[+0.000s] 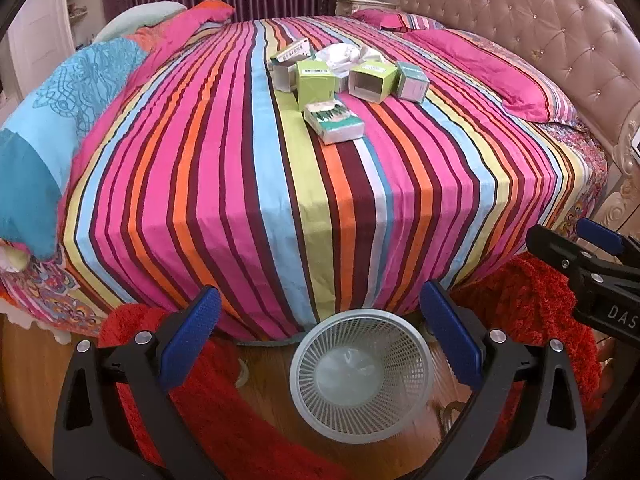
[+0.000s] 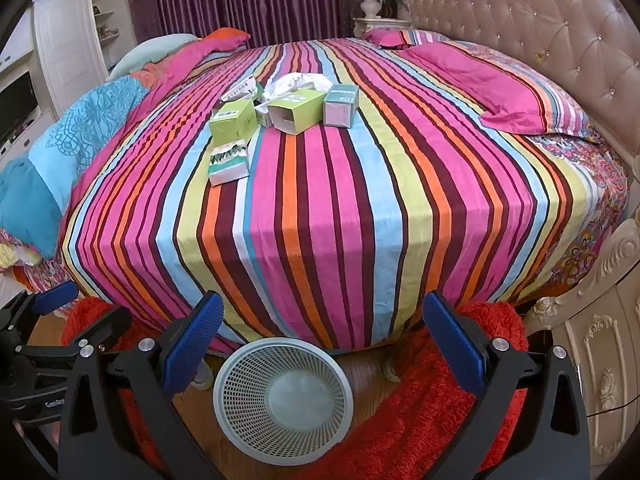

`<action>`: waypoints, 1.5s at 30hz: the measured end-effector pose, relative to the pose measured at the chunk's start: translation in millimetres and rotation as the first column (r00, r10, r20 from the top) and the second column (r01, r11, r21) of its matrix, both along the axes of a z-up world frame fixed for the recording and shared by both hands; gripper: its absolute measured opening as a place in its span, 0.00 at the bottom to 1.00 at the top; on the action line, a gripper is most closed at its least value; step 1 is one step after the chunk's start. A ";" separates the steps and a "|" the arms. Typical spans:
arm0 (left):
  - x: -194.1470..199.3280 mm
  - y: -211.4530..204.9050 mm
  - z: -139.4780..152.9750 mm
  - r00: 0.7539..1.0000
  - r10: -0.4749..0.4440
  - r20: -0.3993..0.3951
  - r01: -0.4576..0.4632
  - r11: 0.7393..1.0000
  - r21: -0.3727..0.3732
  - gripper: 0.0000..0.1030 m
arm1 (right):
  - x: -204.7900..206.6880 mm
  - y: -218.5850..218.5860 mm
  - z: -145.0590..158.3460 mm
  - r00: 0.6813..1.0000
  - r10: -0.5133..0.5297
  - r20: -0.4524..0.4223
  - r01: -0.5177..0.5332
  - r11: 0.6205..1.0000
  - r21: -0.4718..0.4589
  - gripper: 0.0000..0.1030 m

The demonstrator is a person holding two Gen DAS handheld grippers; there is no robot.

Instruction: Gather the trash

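Both claws, left claw and right claw, hang wide open and empty. Directly below and between their fingers the mesh wastebasket stands on the floor, apparently empty. Far ahead on the striped bed lies the trash: small cartons and crumpled paper. Collection looks unstarted; next comes a long forward reach to the nearest carton.

1. We see a bed under a striped cover.
2. Beyond the bed hang purple curtains.
3. At its head stands a tufted headboard.
4. Beneath it, wooden floor and a red rug.
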State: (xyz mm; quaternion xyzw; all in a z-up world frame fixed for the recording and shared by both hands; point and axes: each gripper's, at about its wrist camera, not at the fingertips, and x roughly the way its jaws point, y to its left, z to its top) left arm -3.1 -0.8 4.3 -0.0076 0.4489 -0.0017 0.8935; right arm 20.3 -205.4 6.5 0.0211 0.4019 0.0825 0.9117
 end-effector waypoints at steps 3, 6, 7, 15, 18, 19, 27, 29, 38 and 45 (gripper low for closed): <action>-0.3 1.0 -1.4 1.000 0.002 -0.006 -0.002 1.000 -0.002 0.94 | 0.2 -0.6 0.2 1.000 0.003 -0.001 -0.003 1.000 -0.001 0.93; 0.3 0.7 -1.9 1.000 0.005 -0.008 -0.005 1.000 0.002 0.94 | 1.2 -0.9 -1.5 1.000 0.002 -0.012 -0.002 1.000 -0.003 0.93; 0.6 0.8 -2.0 1.000 0.005 -0.009 -0.005 1.000 0.001 0.94 | 1.5 -0.9 -2.1 1.000 0.001 -0.015 -0.001 1.000 -0.004 0.93; 0.8 1.5 -2.7 1.000 0.005 -0.010 -0.005 1.000 0.003 0.94 | 1.8 -0.8 -1.3 1.000 -0.003 -0.015 0.003 1.000 -0.008 0.93; -0.1 1.6 -1.8 1.000 0.004 -0.005 -0.004 1.000 0.007 0.94 | 2.2 -0.9 0.3 1.000 0.003 -0.010 -0.003 1.000 -0.005 0.93; -0.4 1.3 -1.1 1.000 0.003 -0.003 -0.003 1.000 0.007 0.94 | 2.3 -0.3 0.4 1.000 0.005 -0.009 -0.005 1.000 -0.004 0.93; -1.0 0.8 -0.2 1.000 0.004 0.000 -0.004 1.000 0.007 0.94 | 2.0 1.0 0.2 1.000 0.010 -0.008 -0.010 1.000 -0.004 0.93; -0.9 0.9 -0.3 1.000 0.003 -0.001 -0.003 1.000 0.008 0.94 | 1.8 0.9 0.1 1.000 0.013 -0.009 -0.013 1.000 -0.003 0.93; -0.8 3.0 0.9 1.000 0.012 -0.002 -0.012 1.000 0.012 0.94 | -0.5 6.1 1.0 0.999 0.047 0.009 -0.047 0.999 0.003 0.93; 0.5 6.2 -0.1 1.000 0.024 -0.004 -0.024 1.000 0.005 0.94 | -3.2 7.7 5.2 0.997 0.055 0.062 -0.055 0.998 0.008 0.93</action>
